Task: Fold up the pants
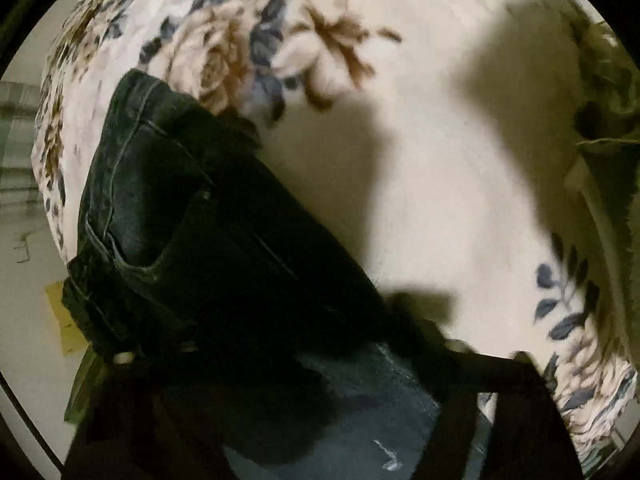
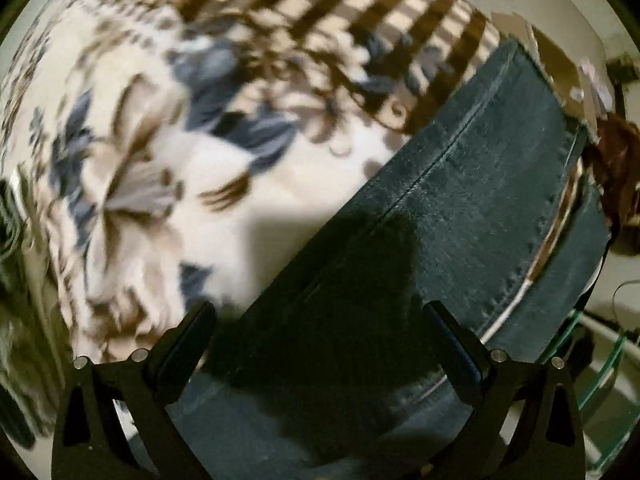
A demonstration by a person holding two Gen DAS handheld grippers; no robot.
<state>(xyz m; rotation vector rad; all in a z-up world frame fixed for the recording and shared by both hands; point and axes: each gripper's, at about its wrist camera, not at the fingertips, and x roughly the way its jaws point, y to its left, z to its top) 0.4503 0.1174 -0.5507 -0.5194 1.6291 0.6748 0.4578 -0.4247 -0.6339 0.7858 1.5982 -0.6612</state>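
Two grippers hung over dark pants point(image 1: 192, 216) lying on a floral bedspread point(image 1: 420, 184), so the step appeared to be the reach for a first fold. The right gripper point(image 2: 320, 344) held its jaws wide astride a leg, pads clear; whether the left gripper point(image 1: 304, 364) pinched denim could not be told. The long axis ran diagonally, waistband at left in the left view, hems upper right in the right; the next move likely called for closing on cloth.

pants point(image 1: 168, 208): dark matt denim, stitched seams
bedspread point(image 1: 420, 184): soft matt floral cloth
right gripper point(image 2: 320, 344): matt black plastic
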